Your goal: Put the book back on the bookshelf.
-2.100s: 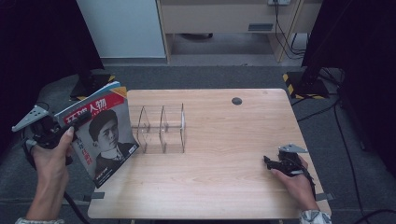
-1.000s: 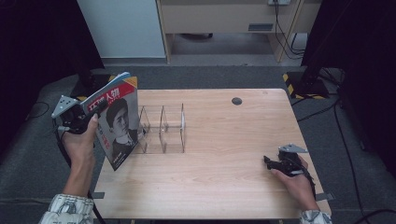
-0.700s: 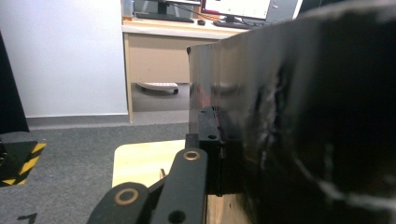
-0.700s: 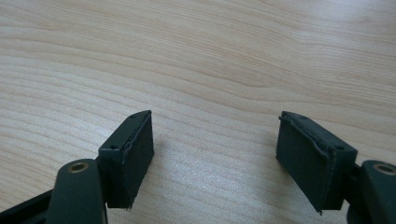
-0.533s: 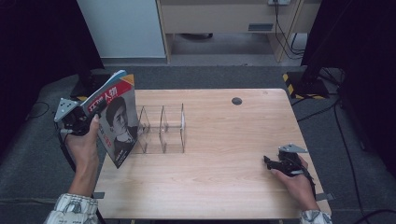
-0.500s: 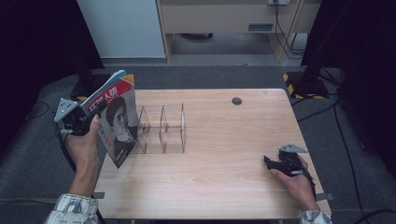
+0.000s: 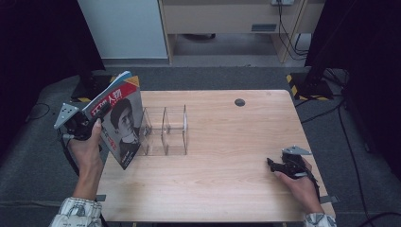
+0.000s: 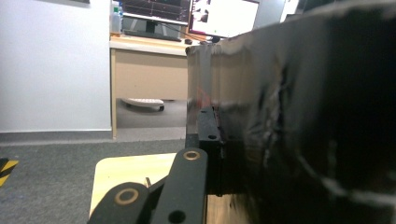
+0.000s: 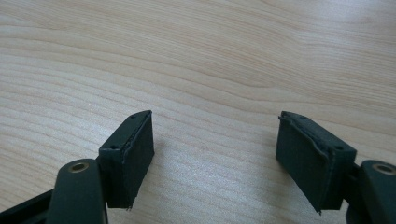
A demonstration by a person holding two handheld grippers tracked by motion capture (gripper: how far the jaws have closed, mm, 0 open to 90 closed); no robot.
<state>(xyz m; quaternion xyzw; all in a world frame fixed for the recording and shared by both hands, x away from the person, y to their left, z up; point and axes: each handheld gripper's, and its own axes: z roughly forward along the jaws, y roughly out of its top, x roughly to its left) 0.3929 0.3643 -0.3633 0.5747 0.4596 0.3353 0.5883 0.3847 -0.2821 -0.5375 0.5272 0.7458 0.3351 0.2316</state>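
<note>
A magazine [image 7: 120,120] with a portrait on its cover is held nearly upright over the table's left edge. Its lower corner is close to the wooden table [image 7: 227,142]. My left gripper [image 7: 93,119] is shut on its left edge, and the magazine stands just left of a clear acrylic divider rack [image 7: 165,130]. In the left gripper view the magazine's dark back [image 8: 303,116] covers the right side, pressed against one jaw of my left gripper [image 8: 219,135]. My right gripper [image 7: 272,164] rests near the table's front right. In the right gripper view, my right gripper [image 9: 215,149] is open over bare wood [image 9: 210,56].
A round cable hole [image 7: 239,102] sits at the table's far edge. Behind the table are a white cabinet [image 7: 125,28] and a beige desk unit [image 7: 227,19]. Dark stands with yellow-striped feet [image 7: 302,82] and cables lie on the floor at the right.
My left hand has brought the magazine up and right toward the rack and turned it more upright; over the last half second it barely shifts. The right gripper has stayed put.
</note>
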